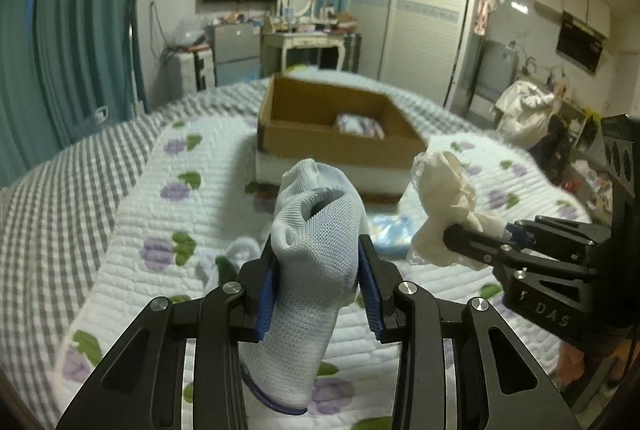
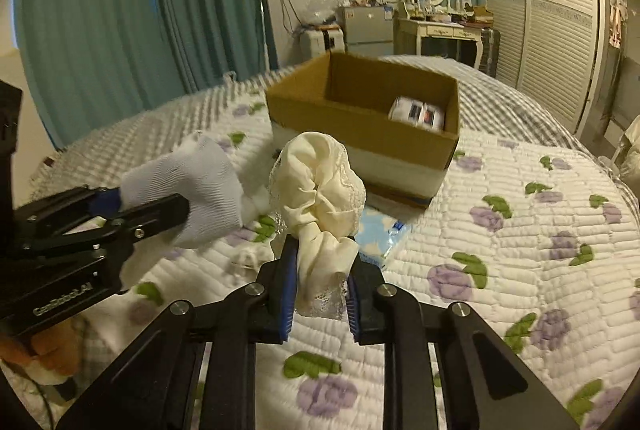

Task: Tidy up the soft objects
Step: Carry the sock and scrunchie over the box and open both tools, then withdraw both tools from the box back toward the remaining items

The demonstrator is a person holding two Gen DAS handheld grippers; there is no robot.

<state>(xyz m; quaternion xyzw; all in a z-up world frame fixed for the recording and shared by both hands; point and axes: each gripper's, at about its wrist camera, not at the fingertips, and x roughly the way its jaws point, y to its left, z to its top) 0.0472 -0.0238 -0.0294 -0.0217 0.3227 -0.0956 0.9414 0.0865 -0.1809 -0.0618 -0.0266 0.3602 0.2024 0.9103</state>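
My left gripper (image 1: 318,262) is shut on a pale blue knit sock (image 1: 312,254) and holds it above the quilt. It also shows in the right wrist view (image 2: 192,190) at the left. My right gripper (image 2: 322,262) is shut on a cream lace-edged scrunchie (image 2: 320,190), also seen in the left wrist view (image 1: 444,198) at the right. An open cardboard box (image 1: 280,134) stands on the bed ahead of both grippers, with a small printed packet (image 2: 418,114) inside it.
A white quilt with purple flowers (image 2: 520,250) covers the bed. A light blue packet (image 1: 390,234) lies on the quilt in front of the box, and a small white item (image 1: 240,250) lies to its left. Curtains, a dresser and a wardrobe stand beyond the bed.
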